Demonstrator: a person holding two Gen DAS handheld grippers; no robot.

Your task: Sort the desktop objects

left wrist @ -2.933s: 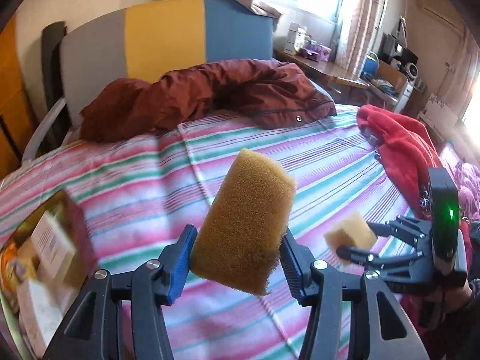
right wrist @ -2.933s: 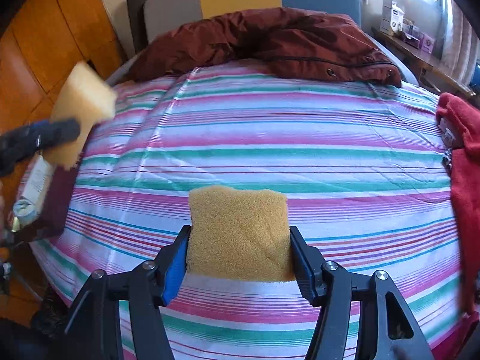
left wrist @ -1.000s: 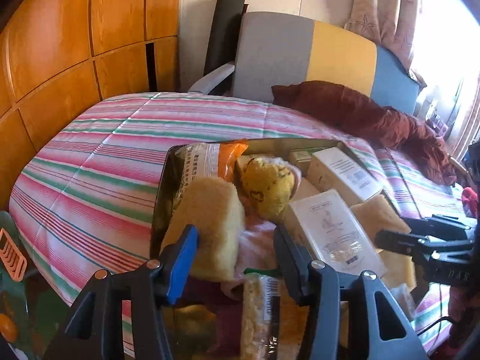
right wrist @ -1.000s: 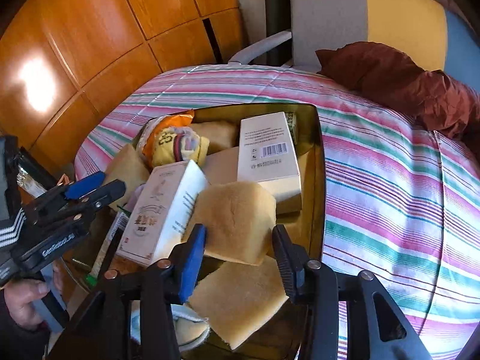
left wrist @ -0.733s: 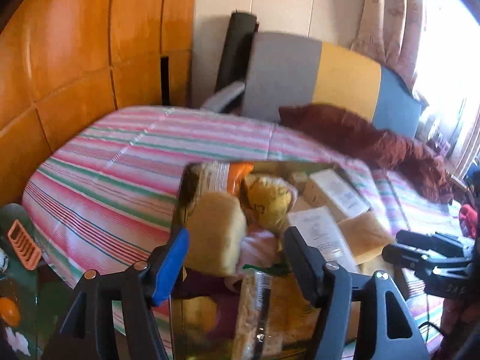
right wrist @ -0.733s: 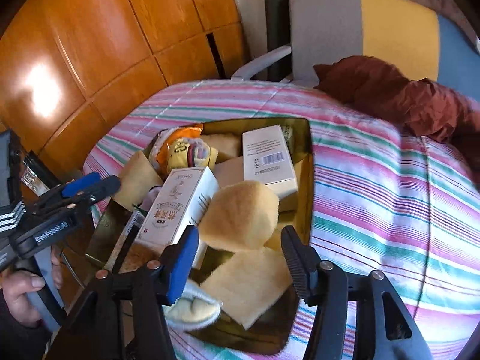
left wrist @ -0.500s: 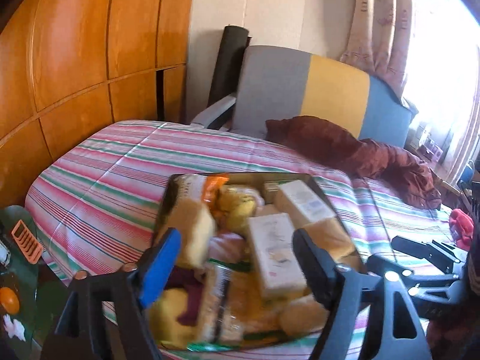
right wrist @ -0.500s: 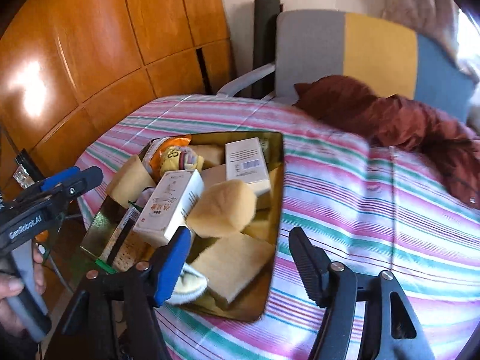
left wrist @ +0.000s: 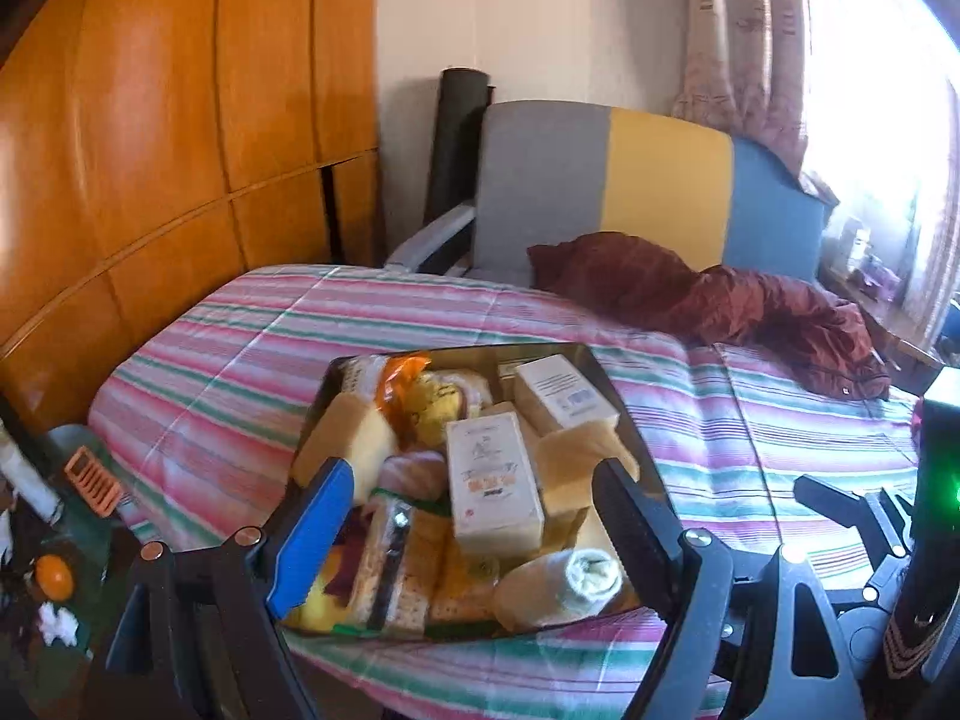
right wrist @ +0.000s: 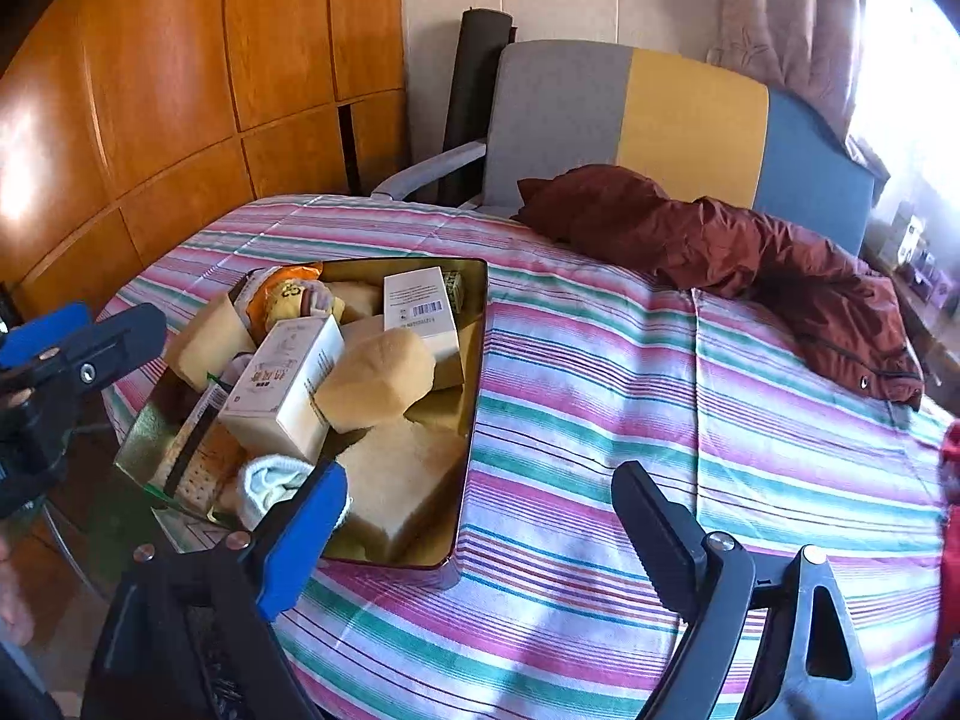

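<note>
Both sets of jaws stand wide with nothing between them; those of the right gripper (right wrist: pixel 480 504) have just been opening, and the left gripper (left wrist: pixel 474 498) is empty too. Two yellow sponges (right wrist: pixel 375 384) lie in the gold tin (right wrist: pixel 474 324), piled among white boxes (left wrist: pixel 492 480) and snack packets. Around it the striped cloth (right wrist: pixel 660 408) looks bare apart from a maroon jacket (right wrist: pixel 750 246), so sorting seems nearly finished, though the near edge is hidden.

tin box (right wrist: pixel 474 360): gold, rectangular, open, on striped bed, packed | sponges (right wrist: pixel 375 381): tan, one atop heap, tilted | cartons (right wrist: pixel 282 387): white, two, leaning inside
</note>
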